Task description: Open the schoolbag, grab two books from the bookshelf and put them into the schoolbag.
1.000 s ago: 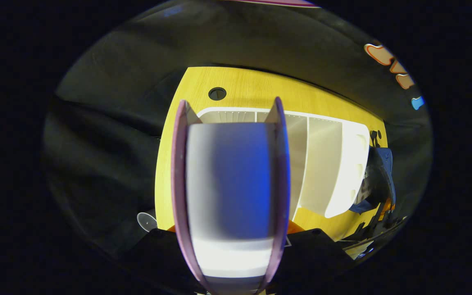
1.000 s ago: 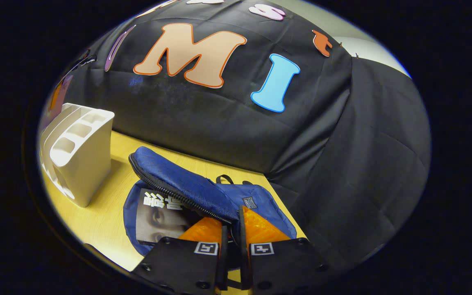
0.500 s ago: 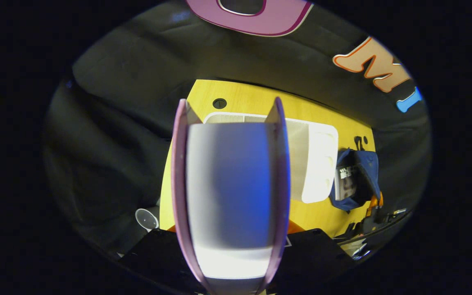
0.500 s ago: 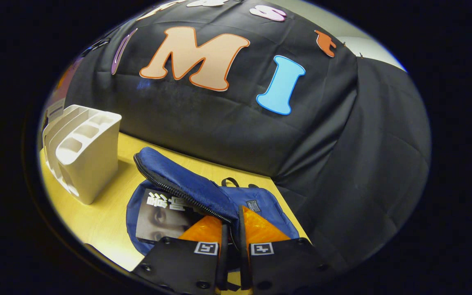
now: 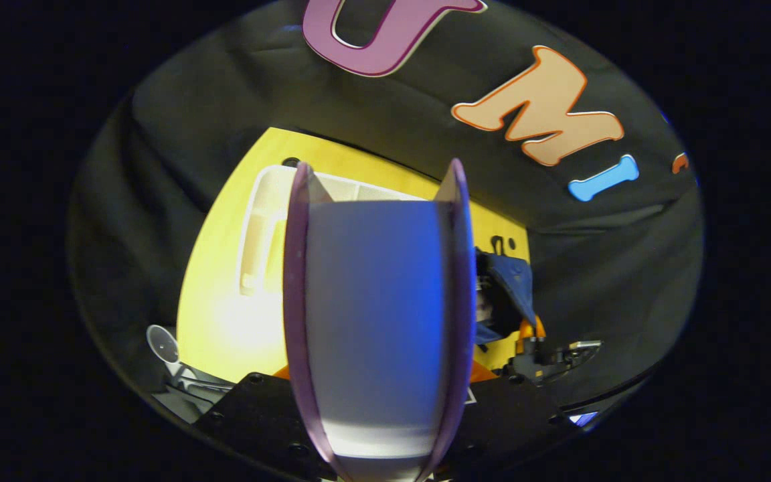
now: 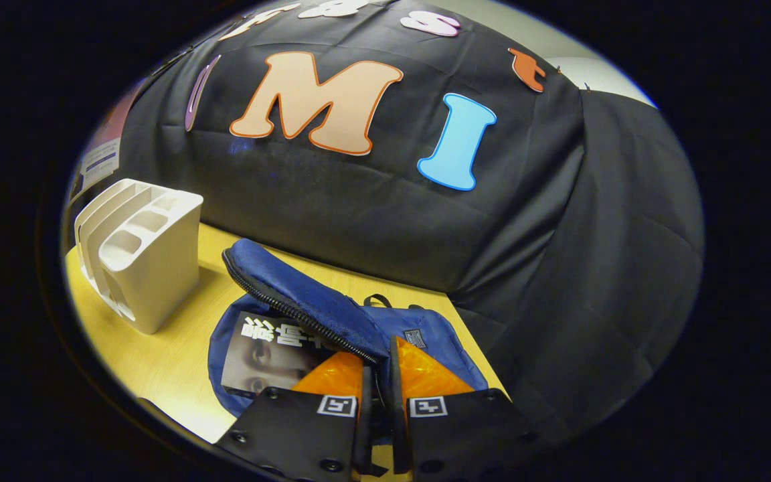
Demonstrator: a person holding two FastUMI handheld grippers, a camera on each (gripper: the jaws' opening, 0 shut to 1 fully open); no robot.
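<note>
Bag (image 6: 419, 335) lies open at the table's (image 6: 158, 361) near edge, one book (image 6: 265, 355) already inside. My right gripper (image 6: 377, 375) pinches the flap (image 6: 305, 304) up. My left gripper (image 5: 379, 321) clamps the second book (image 5: 375, 301), not yet in.

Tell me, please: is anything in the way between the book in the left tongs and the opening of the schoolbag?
Nothing visible blocks it. The left tongs grip the second book. The right tongs pinch the schoolbag's flap and hold it up, so the schoolbag is open, with the first book lying inside. The white bookshelf stands beside it, apart.
</note>
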